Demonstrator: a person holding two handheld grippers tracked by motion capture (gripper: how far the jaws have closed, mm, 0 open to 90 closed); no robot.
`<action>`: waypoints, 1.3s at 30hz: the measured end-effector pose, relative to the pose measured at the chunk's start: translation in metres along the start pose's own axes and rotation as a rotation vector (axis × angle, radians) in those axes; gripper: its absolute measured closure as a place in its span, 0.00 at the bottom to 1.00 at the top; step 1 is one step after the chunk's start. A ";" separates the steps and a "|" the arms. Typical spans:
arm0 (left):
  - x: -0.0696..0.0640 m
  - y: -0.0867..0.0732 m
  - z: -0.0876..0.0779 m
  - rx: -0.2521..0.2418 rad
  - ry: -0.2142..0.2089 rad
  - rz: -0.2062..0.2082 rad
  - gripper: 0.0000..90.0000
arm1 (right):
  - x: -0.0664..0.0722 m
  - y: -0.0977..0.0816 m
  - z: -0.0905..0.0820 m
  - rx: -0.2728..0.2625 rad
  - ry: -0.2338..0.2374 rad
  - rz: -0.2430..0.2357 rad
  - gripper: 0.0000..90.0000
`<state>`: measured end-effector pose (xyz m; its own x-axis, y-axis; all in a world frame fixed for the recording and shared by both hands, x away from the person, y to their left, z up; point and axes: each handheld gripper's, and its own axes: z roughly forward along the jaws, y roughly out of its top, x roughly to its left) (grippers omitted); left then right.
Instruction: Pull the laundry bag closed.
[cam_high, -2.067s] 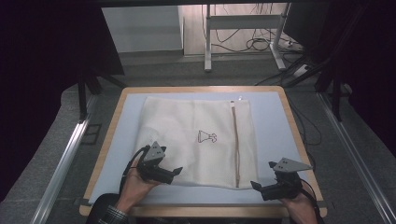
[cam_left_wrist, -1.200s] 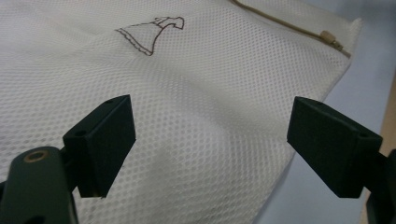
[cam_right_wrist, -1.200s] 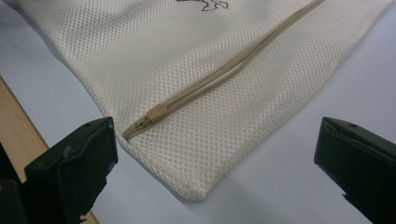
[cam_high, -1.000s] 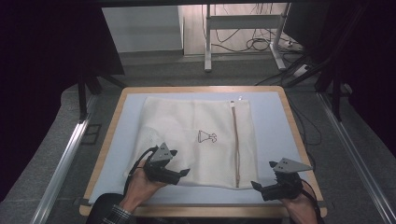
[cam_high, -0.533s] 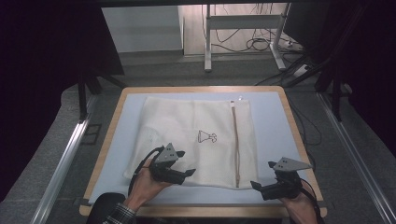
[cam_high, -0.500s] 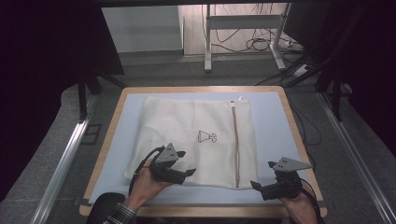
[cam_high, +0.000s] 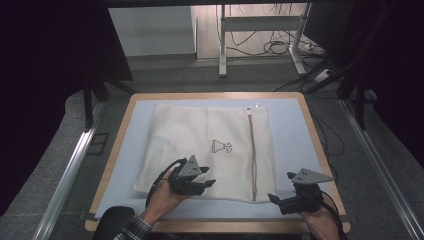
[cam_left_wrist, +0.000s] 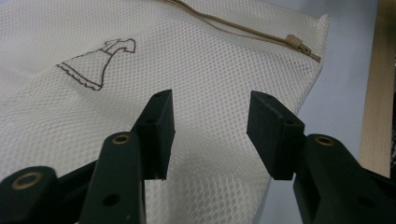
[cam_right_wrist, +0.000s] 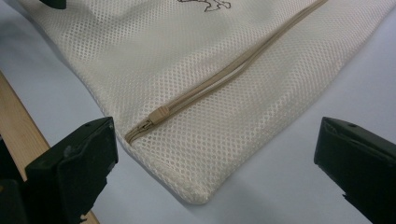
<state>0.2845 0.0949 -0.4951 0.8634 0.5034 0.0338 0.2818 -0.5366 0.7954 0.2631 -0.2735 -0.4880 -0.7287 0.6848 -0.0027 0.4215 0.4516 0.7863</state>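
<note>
A cream mesh laundry bag (cam_high: 210, 145) lies flat on the blue mat, with a dress print (cam_high: 221, 146) and a tan zipper (cam_high: 251, 155) down its right part. My left gripper (cam_high: 207, 184) hovers low over the bag's near edge. In the left gripper view its jaws (cam_left_wrist: 210, 100) stand partly apart after just closing, with only mesh (cam_left_wrist: 210, 56) behind the gap and nothing pinched. My right gripper (cam_high: 274, 200) rests off the bag's near right corner. It is wide open (cam_right_wrist: 215, 128), facing the zipper pull (cam_right_wrist: 159, 114) and the bag's corner (cam_right_wrist: 196, 191).
The mat sits in a wooden-rimmed table (cam_high: 116, 150). Metal rails (cam_high: 70, 170) run along both sides. A desk frame (cam_high: 222, 45) and floor cables (cam_high: 280, 47) lie beyond the far edge. Bare mat shows left of the bag (cam_high: 132, 155).
My left hand has slid to the right along the bag's near edge, farther onto the mesh. The right hand and the bag have stayed put.
</note>
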 end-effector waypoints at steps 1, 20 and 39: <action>0.000 0.000 0.000 0.000 0.000 0.000 0.59 | 0.000 0.000 0.000 0.000 -0.001 -0.002 0.00; -0.012 0.021 0.030 -0.041 -0.139 0.010 0.89 | 0.000 0.000 0.002 0.017 0.000 -0.011 0.00; -0.029 0.035 0.074 -0.003 -0.205 0.044 1.00 | 0.000 -0.001 0.006 0.044 -0.017 -0.004 0.01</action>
<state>0.3005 0.0121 -0.5131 0.9419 0.3313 -0.0553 0.2411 -0.5524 0.7980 0.2659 -0.2706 -0.4922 -0.7213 0.6924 -0.0169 0.4423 0.4792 0.7581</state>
